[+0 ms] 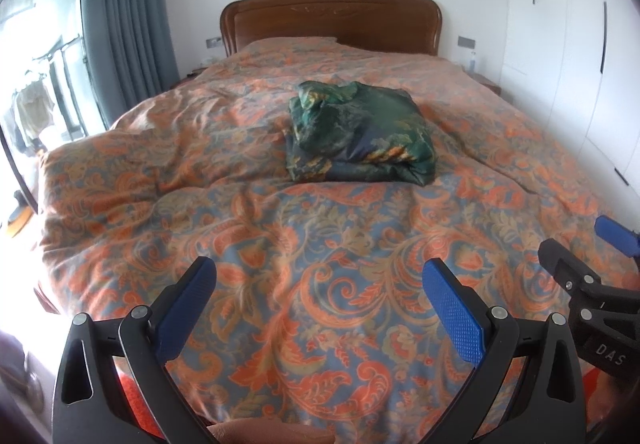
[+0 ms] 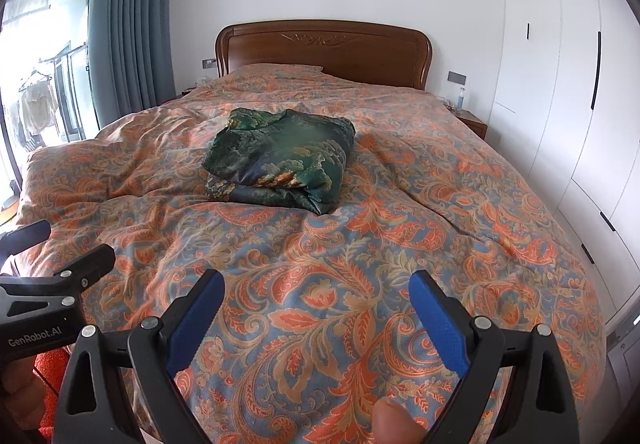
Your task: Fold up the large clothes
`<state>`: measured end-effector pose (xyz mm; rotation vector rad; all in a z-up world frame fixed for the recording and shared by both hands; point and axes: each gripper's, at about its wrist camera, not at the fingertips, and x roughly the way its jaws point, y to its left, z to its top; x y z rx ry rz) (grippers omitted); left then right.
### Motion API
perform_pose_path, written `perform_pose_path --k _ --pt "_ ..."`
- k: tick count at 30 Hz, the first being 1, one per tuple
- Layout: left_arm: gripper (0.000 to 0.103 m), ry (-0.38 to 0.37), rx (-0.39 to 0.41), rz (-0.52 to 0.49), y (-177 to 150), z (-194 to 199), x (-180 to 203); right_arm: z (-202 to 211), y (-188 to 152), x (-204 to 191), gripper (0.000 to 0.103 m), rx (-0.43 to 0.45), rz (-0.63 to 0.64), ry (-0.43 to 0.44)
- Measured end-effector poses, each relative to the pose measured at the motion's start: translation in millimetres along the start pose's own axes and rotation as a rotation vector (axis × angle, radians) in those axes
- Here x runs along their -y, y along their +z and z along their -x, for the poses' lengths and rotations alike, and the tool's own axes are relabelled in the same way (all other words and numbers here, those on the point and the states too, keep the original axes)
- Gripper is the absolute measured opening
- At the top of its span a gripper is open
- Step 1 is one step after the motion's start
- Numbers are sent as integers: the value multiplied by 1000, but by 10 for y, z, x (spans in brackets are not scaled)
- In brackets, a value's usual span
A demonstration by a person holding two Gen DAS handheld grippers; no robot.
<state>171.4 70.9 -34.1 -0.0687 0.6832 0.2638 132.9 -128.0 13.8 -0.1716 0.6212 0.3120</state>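
Observation:
A dark green patterned garment (image 1: pixel 360 132) lies folded in a compact bundle on the middle of the bed; it also shows in the right wrist view (image 2: pixel 280 160). My left gripper (image 1: pixel 320 276) is open and empty above the foot of the bed, well short of the bundle. My right gripper (image 2: pixel 316 288) is open and empty, also above the foot of the bed. The right gripper shows at the right edge of the left wrist view (image 1: pixel 580 256), and the left gripper at the left edge of the right wrist view (image 2: pixel 64 248).
The bed carries an orange and blue paisley quilt (image 1: pixel 280 244) and a wooden headboard (image 2: pixel 324 48). White wardrobe doors (image 2: pixel 560 84) stand on the right. A grey curtain (image 2: pixel 128 24) and a balcony door are on the left. A nightstand (image 2: pixel 472 122) holds a bottle.

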Motion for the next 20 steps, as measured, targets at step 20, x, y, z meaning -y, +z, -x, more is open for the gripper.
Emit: perform_pose_path --k 20 --pt "102 -1 25 -11 -24 48 46 5 -22 -34 95 1 10 -5"
